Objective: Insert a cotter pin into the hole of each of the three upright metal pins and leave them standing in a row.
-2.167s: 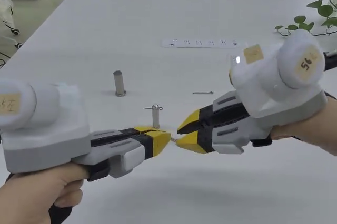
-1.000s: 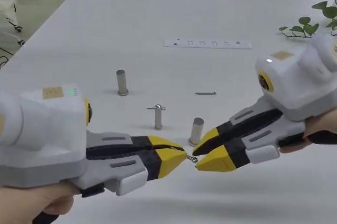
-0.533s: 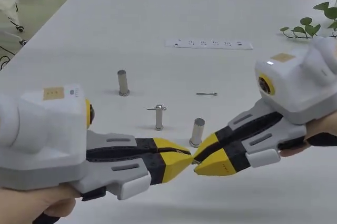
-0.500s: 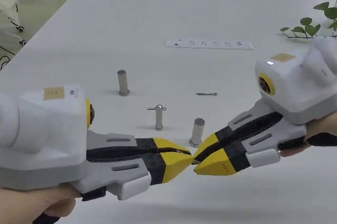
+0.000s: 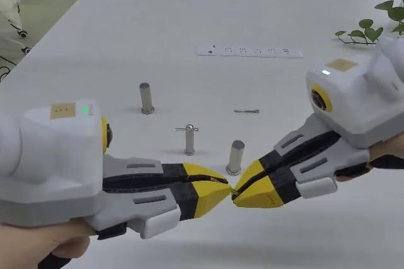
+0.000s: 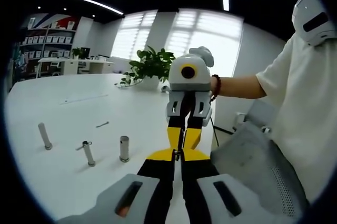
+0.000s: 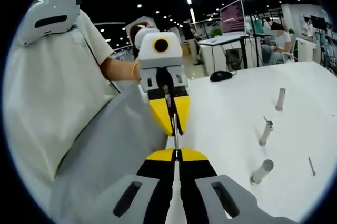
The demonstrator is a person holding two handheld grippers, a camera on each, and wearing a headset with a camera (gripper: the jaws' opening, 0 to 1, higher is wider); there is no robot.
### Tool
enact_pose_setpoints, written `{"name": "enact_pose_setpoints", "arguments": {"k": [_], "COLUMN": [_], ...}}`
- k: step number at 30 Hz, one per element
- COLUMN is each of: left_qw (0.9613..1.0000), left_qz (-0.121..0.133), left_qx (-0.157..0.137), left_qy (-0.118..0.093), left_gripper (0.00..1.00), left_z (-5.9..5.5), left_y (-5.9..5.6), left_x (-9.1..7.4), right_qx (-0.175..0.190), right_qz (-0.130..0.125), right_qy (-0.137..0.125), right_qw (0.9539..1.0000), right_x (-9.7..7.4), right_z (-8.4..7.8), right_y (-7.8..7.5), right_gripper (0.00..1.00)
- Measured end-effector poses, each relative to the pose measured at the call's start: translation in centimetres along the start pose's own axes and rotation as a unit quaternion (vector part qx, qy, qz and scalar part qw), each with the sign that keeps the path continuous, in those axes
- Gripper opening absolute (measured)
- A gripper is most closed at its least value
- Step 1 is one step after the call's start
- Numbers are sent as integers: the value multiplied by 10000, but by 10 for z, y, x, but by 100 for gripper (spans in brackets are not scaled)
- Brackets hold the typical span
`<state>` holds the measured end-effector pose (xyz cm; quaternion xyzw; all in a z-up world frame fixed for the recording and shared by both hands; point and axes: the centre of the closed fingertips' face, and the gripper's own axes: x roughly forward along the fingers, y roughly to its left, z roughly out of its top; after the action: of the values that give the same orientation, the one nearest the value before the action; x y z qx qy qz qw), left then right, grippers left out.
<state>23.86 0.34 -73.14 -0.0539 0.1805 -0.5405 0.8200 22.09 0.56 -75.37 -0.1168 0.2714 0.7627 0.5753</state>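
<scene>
- On the big white table [image 5: 189,29], smooth and flat, all the work sits near the front edge.
- Left gripper [image 5: 224,189] and right gripper [image 5: 239,192] are chunky grey plastic with pointy yellow tips. A second ago there was a small gap between them and the right jaws were a bit apart. Now the tips touch nose to nose, and both sets of jaws are squeezed tight.
- Three round, shiny metal posts stand in a slanted row: far post [image 5: 146,98], middle post [image 5: 189,141] and near post [image 5: 235,157], which is just behind the tips.
- Held pin [image 7: 176,139] is a thin, straight bit of wire. Each gripper seems to pinch one end, so I think it is being passed across, ready for a post.
- Fitted pin [image 5: 187,129] already sticks through the top of the middle post.
- Spare pin [image 5: 246,111] lies flat on the table. Two posts still need one.
</scene>
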Motion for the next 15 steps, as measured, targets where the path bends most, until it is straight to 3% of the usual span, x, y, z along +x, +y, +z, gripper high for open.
{"name": "enact_pose_setpoints", "arguments": {"k": [6,15], "left_qw": [9999,9992], "left_qz": [108,362], "left_qx": [102,136], "left_qy": [11,-22], "left_gripper": [4,22], "left_z": [-2,-3], "left_y": [3,12], "left_x": [5,9], "right_qx": [-191,-279], "right_qz": [-135,-619], "right_qy": [331,819], "right_qw": [9992,9943], "right_x": [-4,-15], "right_z": [-4,-17], "right_y": [-6,-28], "right_gripper": [3,3]}}
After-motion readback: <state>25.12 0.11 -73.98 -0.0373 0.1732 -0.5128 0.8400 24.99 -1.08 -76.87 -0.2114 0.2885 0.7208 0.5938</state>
